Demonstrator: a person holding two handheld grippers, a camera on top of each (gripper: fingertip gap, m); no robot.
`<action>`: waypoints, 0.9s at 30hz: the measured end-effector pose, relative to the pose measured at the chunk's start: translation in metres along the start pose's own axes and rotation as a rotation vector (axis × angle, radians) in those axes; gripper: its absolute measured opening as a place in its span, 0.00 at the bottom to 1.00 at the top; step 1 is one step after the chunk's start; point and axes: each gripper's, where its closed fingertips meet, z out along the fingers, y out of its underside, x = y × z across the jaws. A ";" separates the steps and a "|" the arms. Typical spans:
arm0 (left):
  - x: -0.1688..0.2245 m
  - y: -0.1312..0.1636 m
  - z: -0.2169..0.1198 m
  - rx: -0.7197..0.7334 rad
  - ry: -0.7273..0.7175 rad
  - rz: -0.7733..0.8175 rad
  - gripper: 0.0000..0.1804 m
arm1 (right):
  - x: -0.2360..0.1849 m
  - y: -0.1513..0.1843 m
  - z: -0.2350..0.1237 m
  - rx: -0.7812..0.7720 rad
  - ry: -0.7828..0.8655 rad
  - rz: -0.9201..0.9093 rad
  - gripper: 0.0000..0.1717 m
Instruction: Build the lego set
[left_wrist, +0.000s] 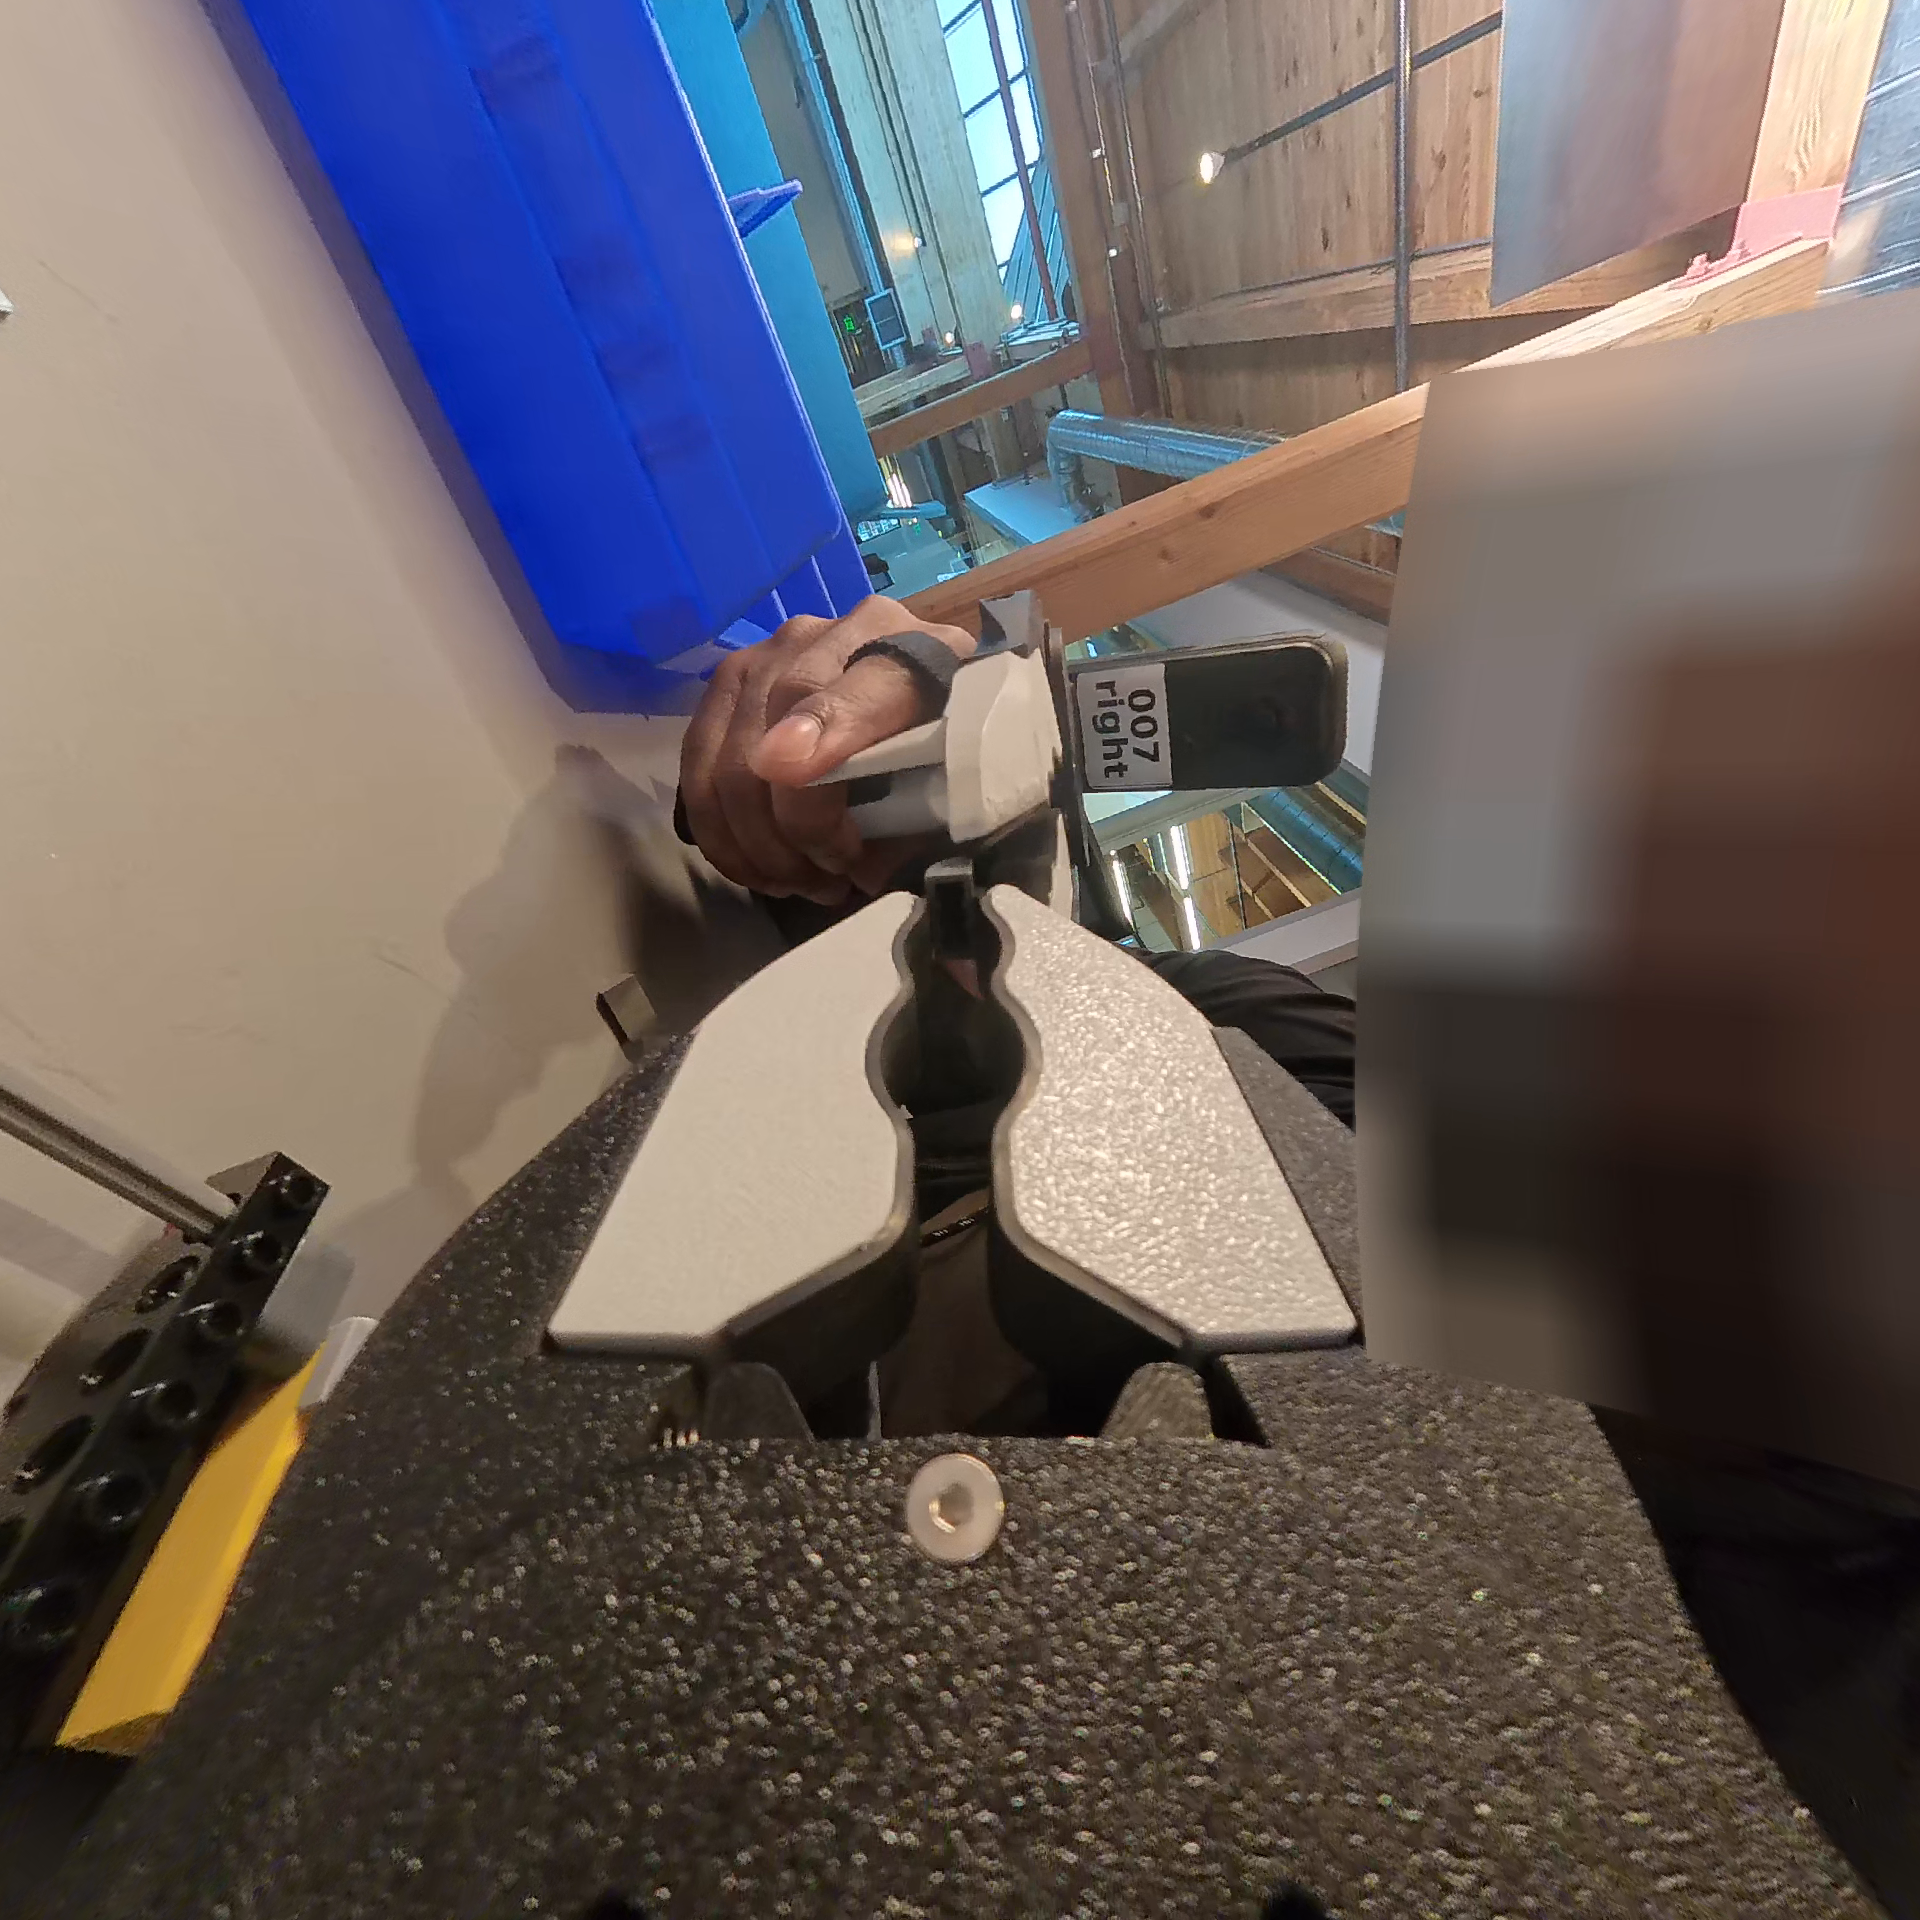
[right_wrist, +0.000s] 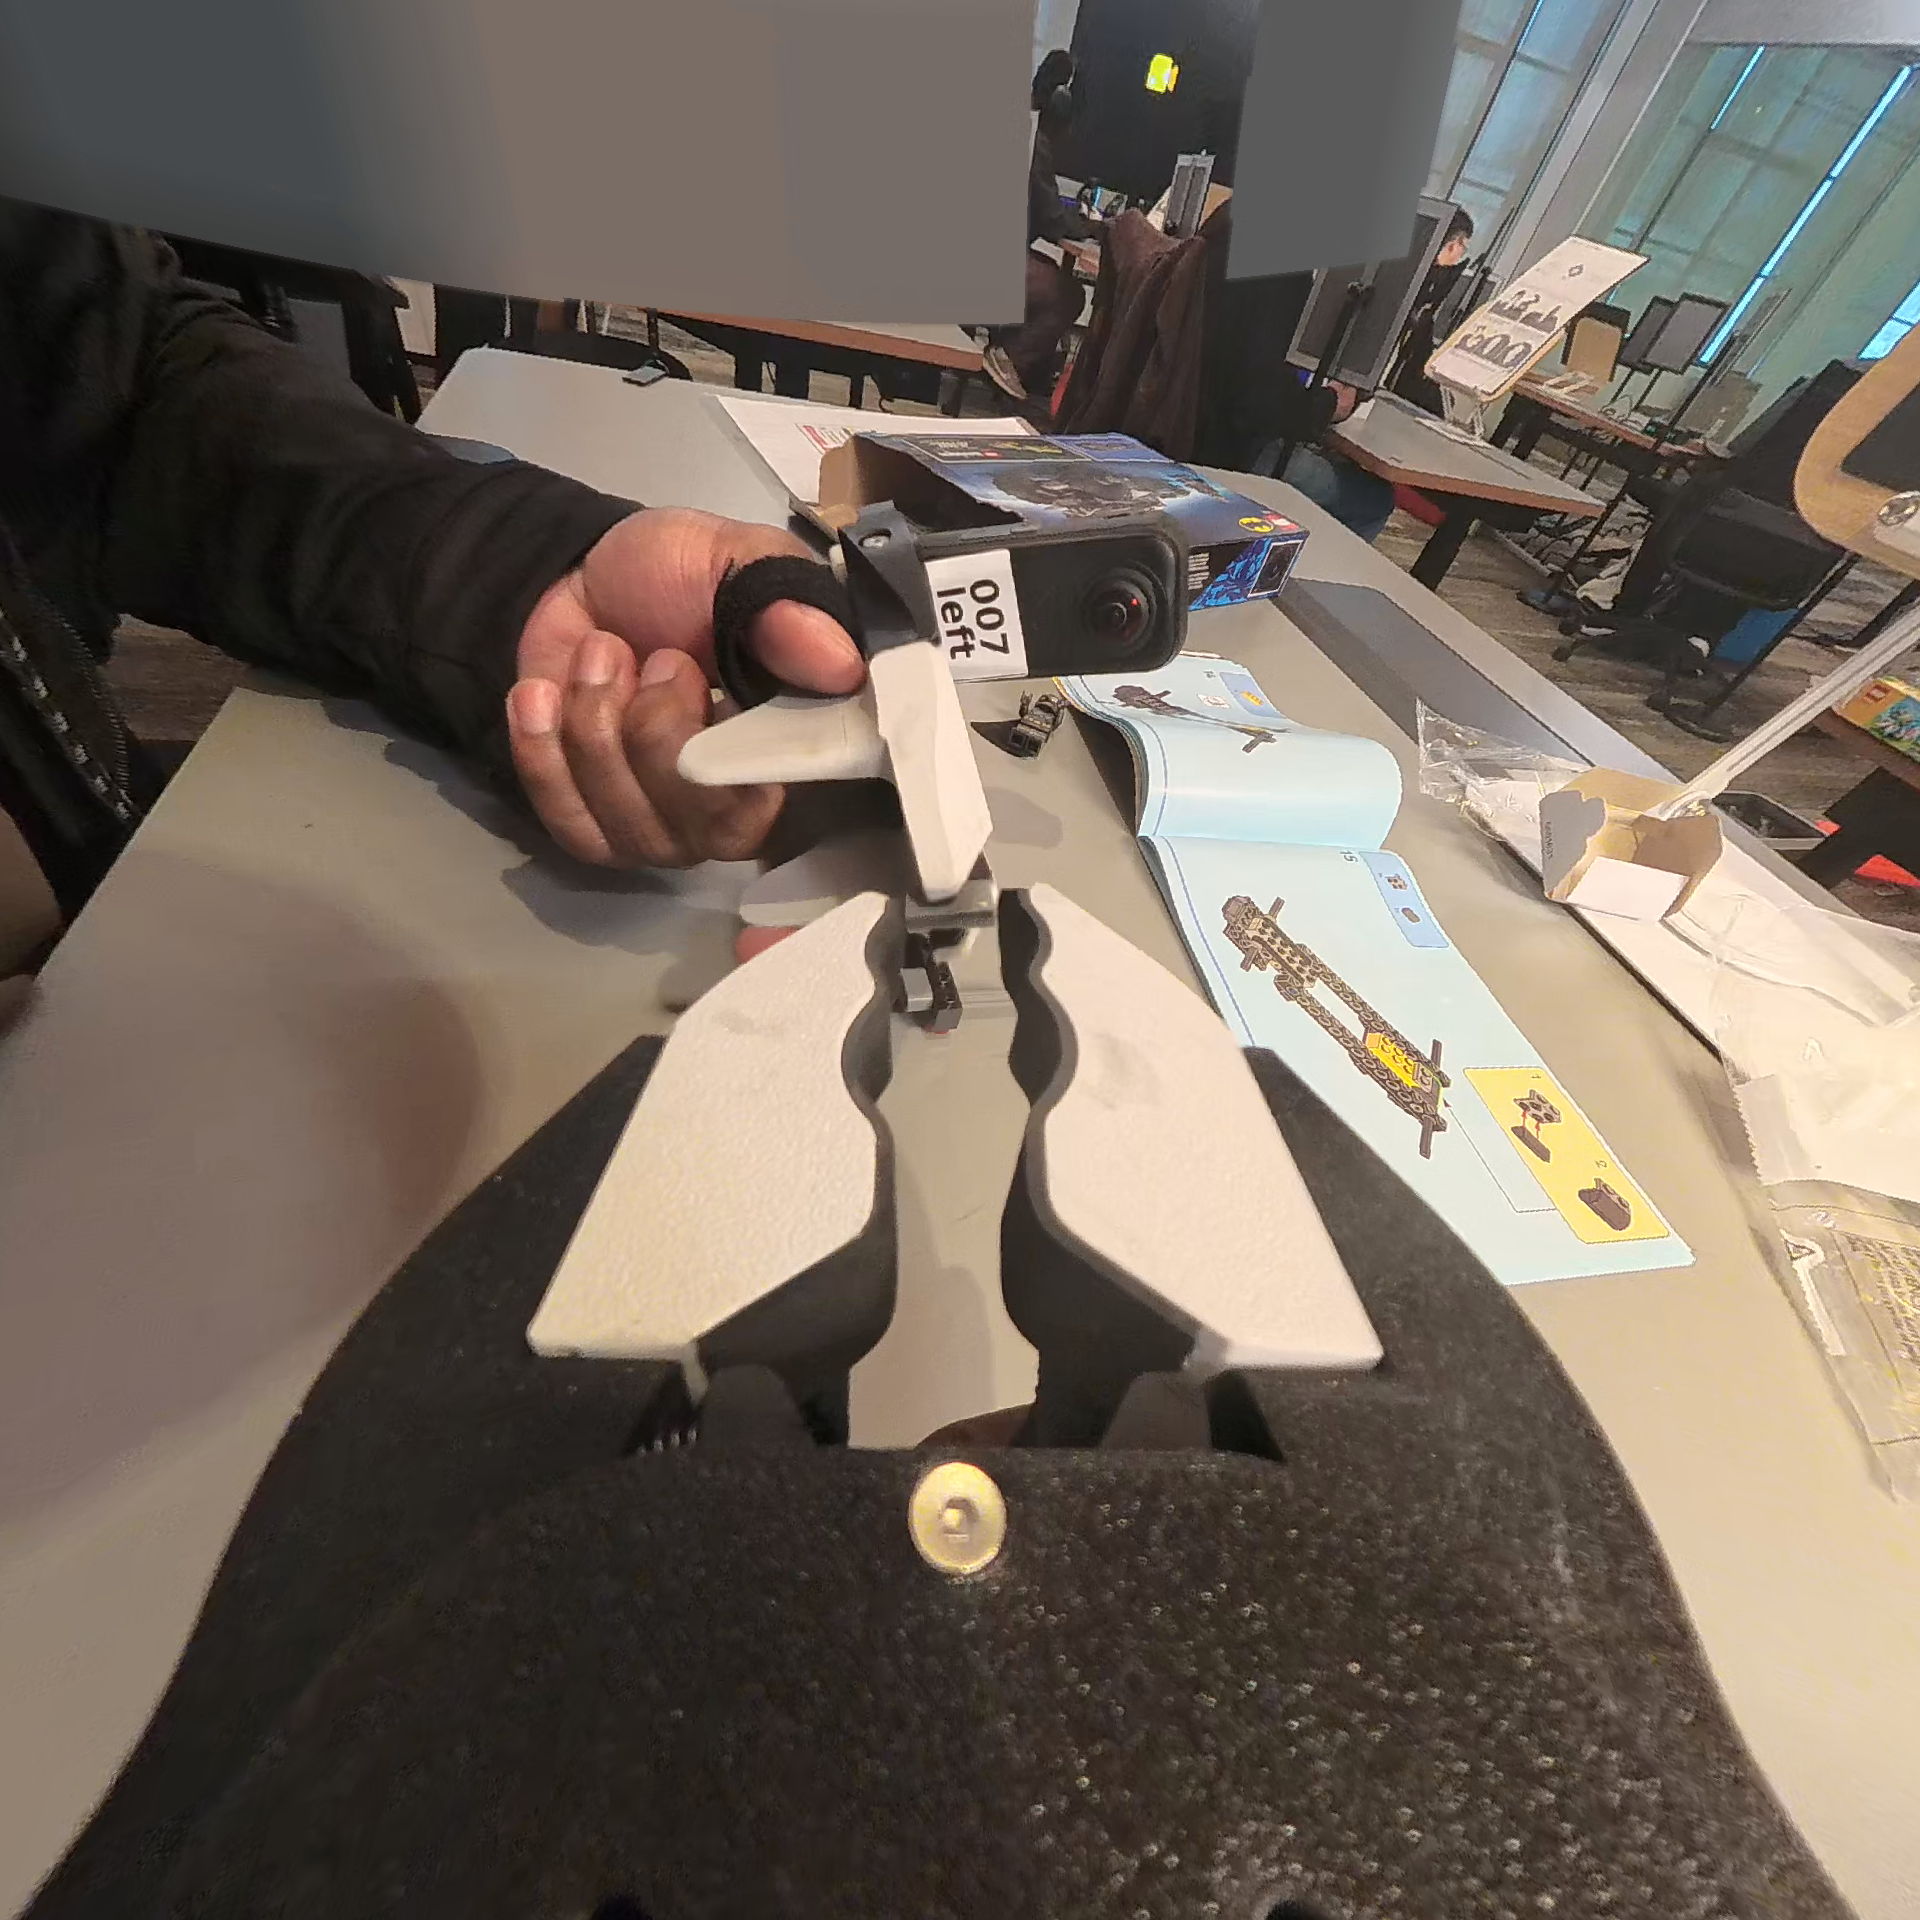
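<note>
In the left wrist view my left gripper (left_wrist: 951, 920) is shut on a small black brick piece (left_wrist: 951, 891) that sticks out past its fingertips. A hand (left_wrist: 769, 769) holds the other gripper just beyond it. In the right wrist view my right gripper (right_wrist: 940, 940) is shut on a small grey and black brick assembly (right_wrist: 928, 992), held above the grey table (right_wrist: 312, 1039). The left gripper's white fingers (right_wrist: 935, 790) come down from above and meet the grey plate (right_wrist: 951, 912) on top of that assembly.
An open instruction booklet (right_wrist: 1351, 997), a dark product box (right_wrist: 1143, 499), a small dark figure (right_wrist: 1039, 717), plastic bags (right_wrist: 1829, 1195) and a small cardboard box (right_wrist: 1631, 852) lie to the right. A blue bin (left_wrist: 571, 312) and a black holed beam (left_wrist: 156, 1403) on a yellow piece (left_wrist: 197, 1558) show in the left wrist view. Only a small space, under 4 cm, lies between the two pairs of fingers.
</note>
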 end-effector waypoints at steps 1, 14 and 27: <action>0.001 -0.001 0.000 0.002 0.003 -0.001 0.04 | 0.000 0.000 0.000 0.000 0.000 -0.002 0.11; -0.001 0.000 0.000 -0.002 -0.007 -0.002 0.04 | -0.001 0.003 0.001 -0.011 0.002 -0.018 0.09; -0.003 0.002 0.000 -0.036 -0.053 0.039 0.05 | -0.003 0.005 0.001 -0.015 -0.014 -0.032 0.09</action>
